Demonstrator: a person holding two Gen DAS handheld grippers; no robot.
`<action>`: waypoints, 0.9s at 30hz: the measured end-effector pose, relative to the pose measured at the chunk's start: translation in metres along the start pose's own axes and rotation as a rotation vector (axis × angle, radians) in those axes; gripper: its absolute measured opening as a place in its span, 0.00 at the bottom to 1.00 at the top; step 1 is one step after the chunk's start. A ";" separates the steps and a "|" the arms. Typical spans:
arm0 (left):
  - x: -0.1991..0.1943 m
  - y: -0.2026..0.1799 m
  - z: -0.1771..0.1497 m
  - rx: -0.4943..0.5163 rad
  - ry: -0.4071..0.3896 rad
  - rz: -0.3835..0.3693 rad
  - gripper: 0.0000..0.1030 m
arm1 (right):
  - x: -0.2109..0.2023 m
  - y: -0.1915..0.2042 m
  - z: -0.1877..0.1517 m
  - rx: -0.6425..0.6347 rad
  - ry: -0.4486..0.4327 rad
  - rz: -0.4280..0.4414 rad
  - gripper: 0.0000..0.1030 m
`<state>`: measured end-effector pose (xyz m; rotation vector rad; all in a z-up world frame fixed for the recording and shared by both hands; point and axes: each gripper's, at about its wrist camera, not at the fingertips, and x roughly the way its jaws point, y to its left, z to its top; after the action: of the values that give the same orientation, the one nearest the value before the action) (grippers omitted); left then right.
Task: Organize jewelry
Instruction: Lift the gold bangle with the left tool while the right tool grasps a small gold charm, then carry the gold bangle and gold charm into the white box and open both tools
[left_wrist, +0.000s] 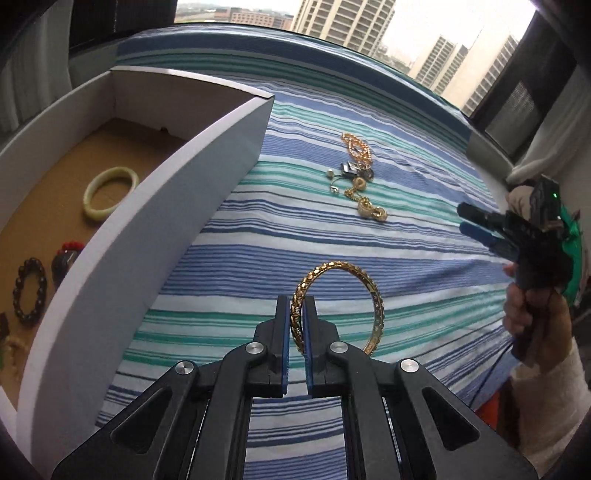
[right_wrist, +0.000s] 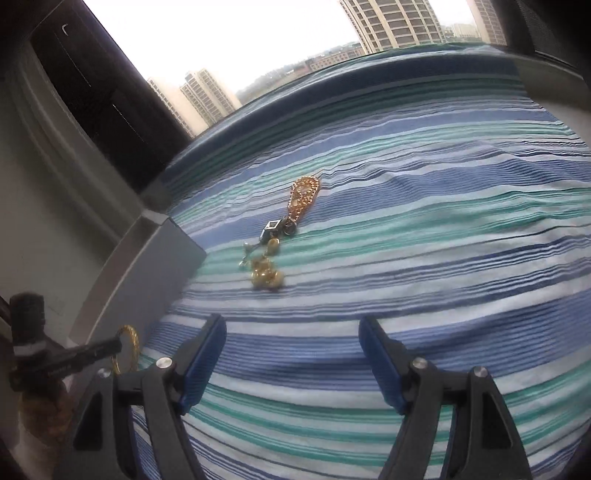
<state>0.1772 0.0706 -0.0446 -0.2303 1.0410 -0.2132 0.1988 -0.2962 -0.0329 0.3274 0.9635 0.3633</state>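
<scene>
My left gripper is shut on a gold bangle, which stands upright between the blue pads above the striped bedspread. The same bangle shows at the lower left of the right wrist view. Farther off lies a small heap of gold jewelry, a beaded chain with earrings and charms, seen again in the right wrist view. My right gripper is open and holds nothing, some way short of that heap. In the left wrist view the right gripper sits at the far right, held by a hand.
A white cardboard box stands to the left on the bed. It holds a pale bangle, a dark beaded bracelet and other pieces. A window with tall buildings lies beyond the bed.
</scene>
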 end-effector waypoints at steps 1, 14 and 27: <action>-0.001 0.003 -0.006 -0.015 -0.001 -0.006 0.04 | 0.019 -0.001 0.017 0.041 0.031 0.019 0.74; -0.003 0.038 -0.040 -0.112 0.013 -0.055 0.04 | 0.156 0.030 0.082 0.125 0.159 -0.128 0.43; -0.010 0.048 -0.049 -0.150 0.006 -0.072 0.04 | 0.109 0.073 0.085 -0.044 0.078 -0.174 0.06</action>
<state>0.1334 0.1149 -0.0741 -0.4033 1.0563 -0.2013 0.3162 -0.1925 -0.0366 0.1887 1.0506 0.2394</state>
